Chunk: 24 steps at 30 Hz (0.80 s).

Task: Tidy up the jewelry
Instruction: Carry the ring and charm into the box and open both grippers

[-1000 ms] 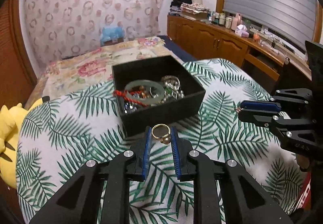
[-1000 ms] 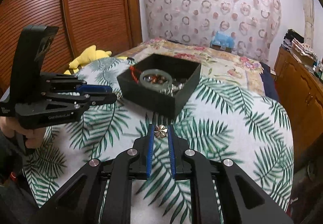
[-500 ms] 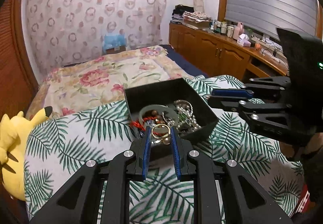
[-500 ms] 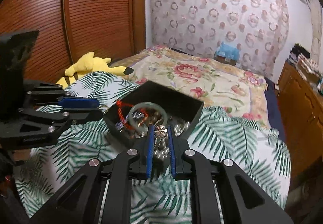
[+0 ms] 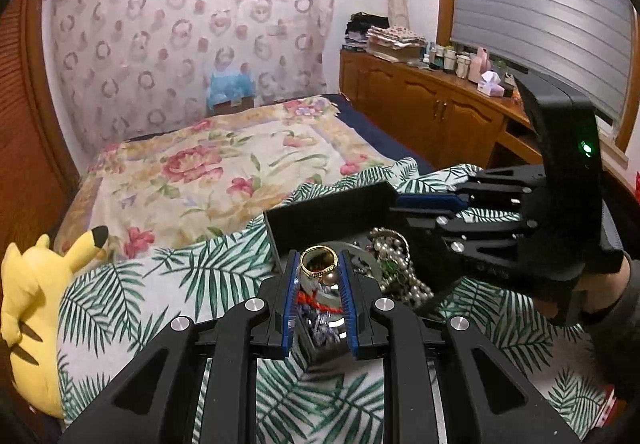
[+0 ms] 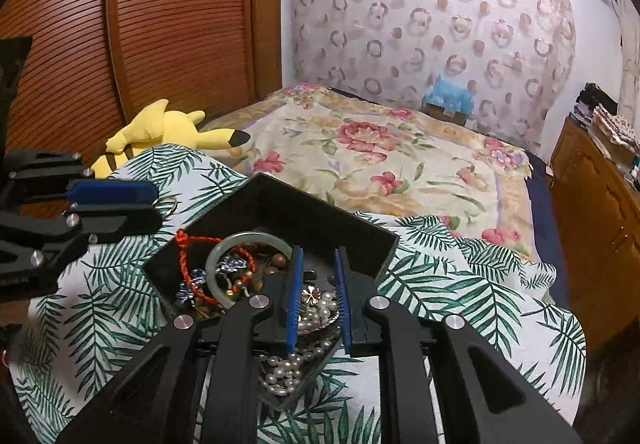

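A black open box (image 5: pixel 320 218) (image 6: pixel 320 220) of jewelry sits on a palm-leaf cloth. It holds a green jade bangle (image 6: pixel 240 240), a red cord bracelet (image 6: pixel 188 252) and pearl strands (image 6: pixel 316 314). My left gripper (image 5: pixel 319 264) is shut on a gold ring (image 5: pixel 319 264) and holds it over the box's near side. My right gripper (image 6: pixel 316 264) hovers over the box with its jaws parted. A small gold flower piece (image 6: pixel 311 295) lies on the pearls between its fingers, untouched. The right gripper also shows in the left wrist view (image 5: pixel 424 204).
The palm-leaf cloth (image 5: pixel 180 284) covers a rounded surface in front of a floral bed (image 5: pixel 224 160). A yellow plush toy (image 5: pixel 32 308) (image 6: pixel 160 132) lies at the cloth's left edge. Wooden cabinets (image 5: pixel 440 116) line the right wall, a slatted wooden door (image 6: pixel 120 44) the left.
Both grippers moved forward over the box. The right gripper opened and the gold flower piece dropped onto the pearls. The left gripper still holds the ring.
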Available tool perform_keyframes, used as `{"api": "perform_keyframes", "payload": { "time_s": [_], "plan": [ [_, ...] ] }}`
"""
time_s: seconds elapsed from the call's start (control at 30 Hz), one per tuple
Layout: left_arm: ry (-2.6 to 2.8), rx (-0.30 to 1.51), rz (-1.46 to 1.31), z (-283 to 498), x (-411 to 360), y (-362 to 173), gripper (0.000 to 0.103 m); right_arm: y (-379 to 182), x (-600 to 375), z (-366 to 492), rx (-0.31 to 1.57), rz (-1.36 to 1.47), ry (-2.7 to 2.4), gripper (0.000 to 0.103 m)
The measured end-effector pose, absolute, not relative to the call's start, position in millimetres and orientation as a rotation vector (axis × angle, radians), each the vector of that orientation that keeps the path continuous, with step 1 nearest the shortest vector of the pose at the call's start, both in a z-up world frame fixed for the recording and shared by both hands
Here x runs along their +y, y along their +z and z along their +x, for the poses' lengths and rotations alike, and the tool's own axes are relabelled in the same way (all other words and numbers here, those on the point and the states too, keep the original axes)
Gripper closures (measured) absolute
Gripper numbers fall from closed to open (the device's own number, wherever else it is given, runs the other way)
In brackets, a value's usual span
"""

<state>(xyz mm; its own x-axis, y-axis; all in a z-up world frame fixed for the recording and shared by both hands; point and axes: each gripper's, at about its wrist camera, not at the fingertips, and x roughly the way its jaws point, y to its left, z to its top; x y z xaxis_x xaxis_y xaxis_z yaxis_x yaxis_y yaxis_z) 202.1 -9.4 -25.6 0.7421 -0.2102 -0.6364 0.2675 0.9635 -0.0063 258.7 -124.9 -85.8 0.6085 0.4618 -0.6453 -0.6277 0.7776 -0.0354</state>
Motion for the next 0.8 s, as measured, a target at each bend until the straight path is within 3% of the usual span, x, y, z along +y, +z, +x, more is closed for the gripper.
{"api": "perform_keyframes", "payload": {
  "time_s": [0.6,0.7,0.8],
  "plan": [
    [-0.219,0.755,0.104,265,-18,-44,0.085,-83,-163,245,0.659,-0.214,0.57,0.084],
    [-0.211,0.758,0.1,265,-18,-45,0.082,-84,-167,243,0.659,-0.206,0.564,0.084],
    [-0.205,0.75,0.098,261,-19,-43,0.073,-85,-170,240,0.657,-0.193,0.559,0.084]
  ]
}}
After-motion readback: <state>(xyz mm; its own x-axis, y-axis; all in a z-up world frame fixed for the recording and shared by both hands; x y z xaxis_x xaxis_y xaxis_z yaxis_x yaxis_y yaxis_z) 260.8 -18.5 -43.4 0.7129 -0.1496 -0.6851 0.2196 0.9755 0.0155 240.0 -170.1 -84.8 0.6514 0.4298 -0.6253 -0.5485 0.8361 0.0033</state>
